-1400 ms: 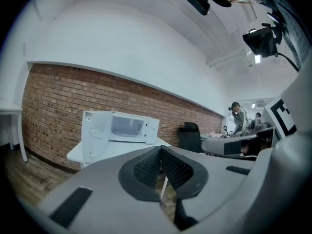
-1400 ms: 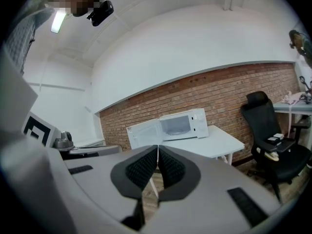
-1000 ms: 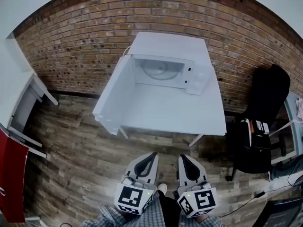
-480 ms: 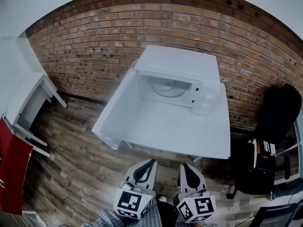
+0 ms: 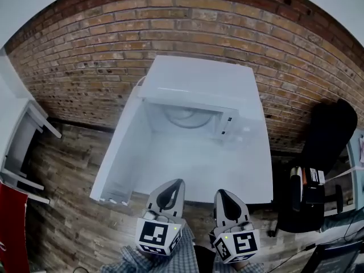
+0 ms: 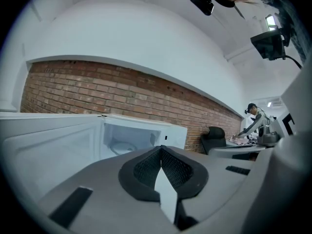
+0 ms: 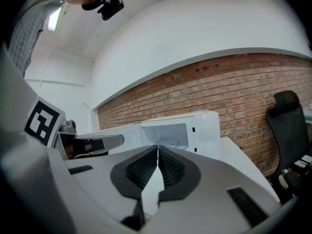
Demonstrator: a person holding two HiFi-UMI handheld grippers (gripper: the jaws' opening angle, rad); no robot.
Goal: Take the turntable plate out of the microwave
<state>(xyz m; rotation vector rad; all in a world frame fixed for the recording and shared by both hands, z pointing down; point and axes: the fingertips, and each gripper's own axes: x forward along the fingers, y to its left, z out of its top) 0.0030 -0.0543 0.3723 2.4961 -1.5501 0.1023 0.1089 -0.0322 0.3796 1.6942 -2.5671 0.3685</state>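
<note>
1. Left gripper [image 5: 178,183], grey with a black-and-white marker cube, at 6 o'clock in the head view: clenched, jaws pressed together on nothing.
2. Right gripper [image 5: 219,192], just beside it toward 5 o'clock: likewise clenched and empty.
3. Just changed: both carried forward side by side, from over the brown wood-plank floor [image 5: 62,209] up to the near edge of the white rectangular table [image 5: 227,172]. Tips now over that edge, a second ago well short of it. No parting of either pair of jaws along the way.
4. At 12 o'clock from the grippers, at the back of the table: boxy white microwave [image 5: 199,81], its white door [image 5: 116,155] swung wide toward 9 o'clock, the mouth of the cavity unblocked.
5. On the cavity floor: round clear glass turntable plate [image 5: 185,118], untouched, well apart from both grippers.
6. Behind the microwave, red brick wall [image 5: 85,50]; at 3 o'clock, black office chair [image 5: 330,135].
7. Meaning for the task: approach only, no grasp begun, door already out of the way. Probably still needed: closing the gap, parting the jaws, reaching inside for the plate's rim. Likely a slippery hold on thin glass, so a level lift past the door frame.
</note>
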